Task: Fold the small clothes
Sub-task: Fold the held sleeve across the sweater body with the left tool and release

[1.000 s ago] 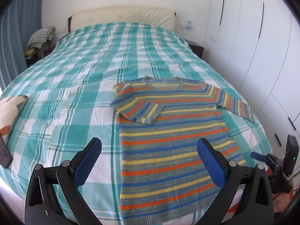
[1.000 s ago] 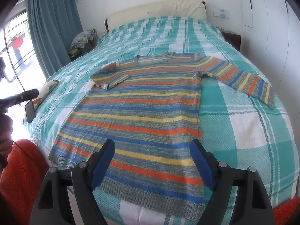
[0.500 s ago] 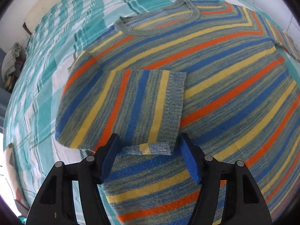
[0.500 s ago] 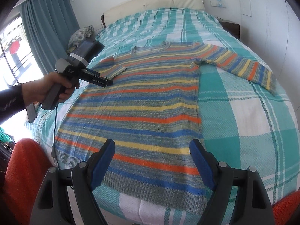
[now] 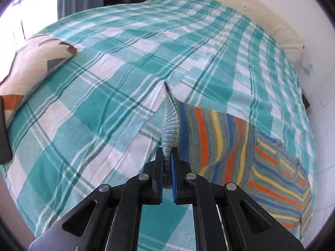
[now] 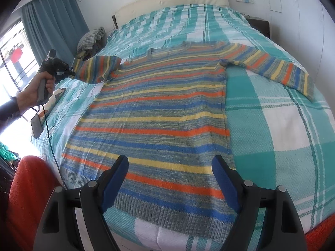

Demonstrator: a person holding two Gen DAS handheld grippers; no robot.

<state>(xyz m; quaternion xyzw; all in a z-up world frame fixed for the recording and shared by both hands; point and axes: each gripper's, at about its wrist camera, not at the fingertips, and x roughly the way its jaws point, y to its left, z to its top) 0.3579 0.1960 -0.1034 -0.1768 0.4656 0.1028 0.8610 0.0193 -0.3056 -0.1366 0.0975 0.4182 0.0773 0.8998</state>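
Note:
A striped knit sweater (image 6: 159, 108) in blue, orange, yellow and grey lies flat on the bed, hem toward me. My left gripper (image 5: 167, 163) is shut on the grey ribbed cuff (image 5: 170, 125) of the sweater's left sleeve (image 5: 213, 133) and holds it lifted out to the left of the body. It also shows in the right wrist view (image 6: 72, 74), with the sleeve (image 6: 98, 69) raised off the bed. The right sleeve (image 6: 278, 69) lies stretched out flat. My right gripper (image 6: 170, 179) is open and empty just above the hem (image 6: 171, 213).
The bed has a teal and white checked cover (image 6: 282, 125). A patterned cushion (image 5: 31, 62) and a dark phone (image 6: 36, 125) lie at the bed's left edge. Folded clothes (image 6: 92, 39) sit by the headboard, next to a curtain (image 6: 52, 27). An orange cloth (image 6: 27, 198) is at lower left.
My left gripper closed on the folded-in left sleeve's cuff and pulled it out to the left, off the sweater's body. The right gripper has stayed still and open above the hem.

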